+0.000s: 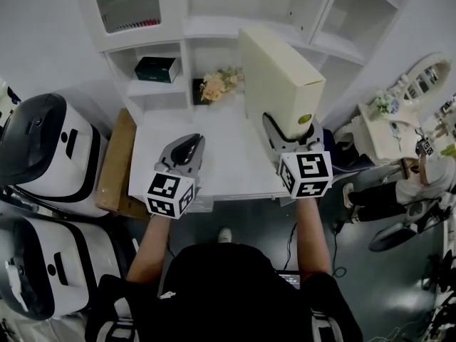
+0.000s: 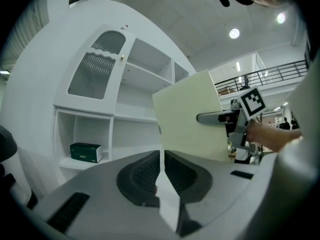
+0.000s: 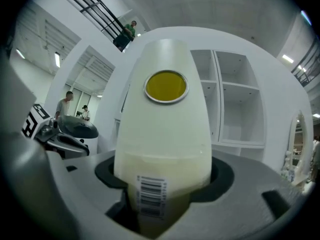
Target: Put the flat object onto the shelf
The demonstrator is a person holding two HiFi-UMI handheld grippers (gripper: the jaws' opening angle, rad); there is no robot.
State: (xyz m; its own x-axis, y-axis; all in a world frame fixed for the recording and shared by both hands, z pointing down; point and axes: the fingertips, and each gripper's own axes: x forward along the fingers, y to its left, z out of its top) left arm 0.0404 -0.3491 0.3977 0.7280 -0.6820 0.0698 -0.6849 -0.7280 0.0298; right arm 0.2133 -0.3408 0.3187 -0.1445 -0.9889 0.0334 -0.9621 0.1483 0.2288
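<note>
The flat object is a cream binder (image 1: 279, 77) with a yellow-ringed hole on its spine (image 3: 166, 86). It stands upright over the white table (image 1: 221, 173), in front of the white shelf unit (image 1: 214, 28). My right gripper (image 1: 288, 132) is shut on the lower end of its spine, and the barcode label (image 3: 151, 198) sits between the jaws. My left gripper (image 1: 187, 150) hovers over the table to the left, shut with nothing in it. In the left gripper view its jaws meet (image 2: 161, 159), with the binder (image 2: 190, 119) and the right gripper (image 2: 226, 118) ahead to the right.
A dark green box (image 1: 157, 68) sits in a low left cubby, also seen as the green box (image 2: 86, 152). Flowers (image 1: 218, 84) stand in the middle cubby. Left of the table are a brown carton (image 1: 117, 164) and white-and-black machines (image 1: 43, 155). A mirrored dresser (image 1: 420, 80) stands at the right.
</note>
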